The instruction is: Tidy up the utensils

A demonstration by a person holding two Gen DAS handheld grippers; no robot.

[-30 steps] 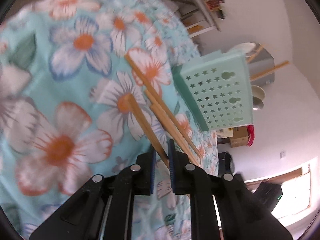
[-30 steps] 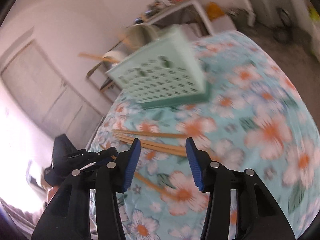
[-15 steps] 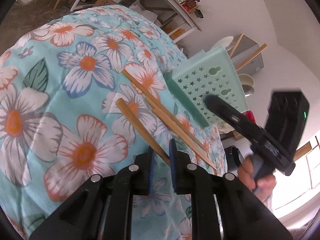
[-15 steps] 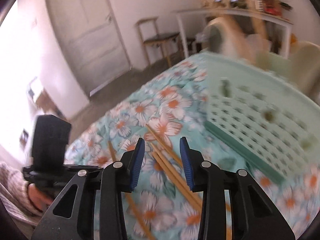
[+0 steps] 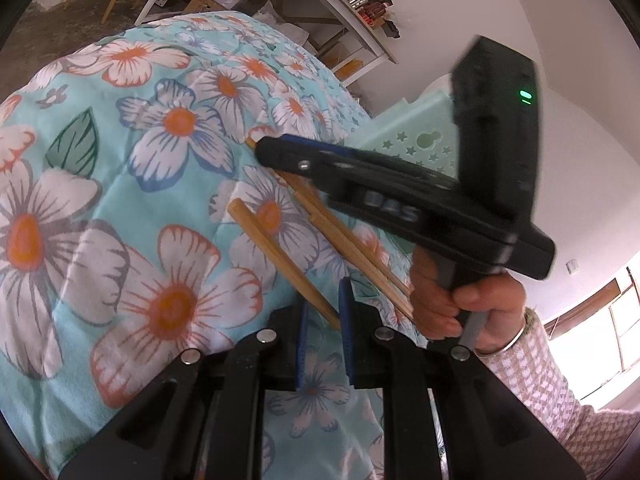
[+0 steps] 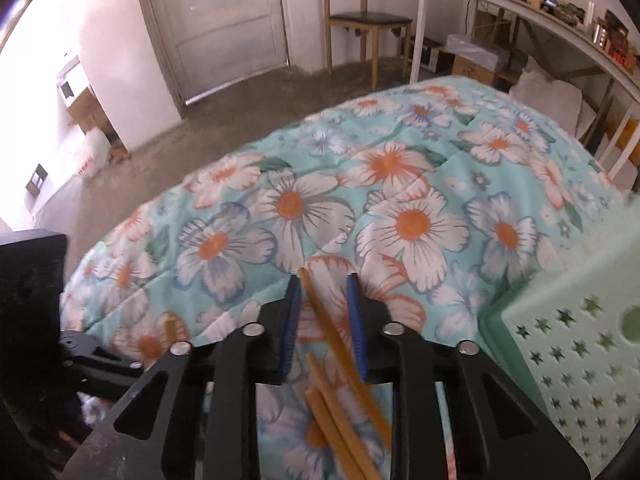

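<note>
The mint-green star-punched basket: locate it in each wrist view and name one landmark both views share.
Left wrist: basket upper right of centre, mostly hidden behind the right gripper.
Right wrist: basket at the lower right edge.
Shared landmark: the floral cloth.

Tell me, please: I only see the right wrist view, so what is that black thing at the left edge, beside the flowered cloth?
Observer: That is the left gripper. Its own camera shows it shut on a single chopstick.
Operator: And who carries the gripper I am looking along?
Observer: A hand in a checked sleeve grips the handle of the right gripper. Its jaws are closing, with a second chopstick between them.
</note>
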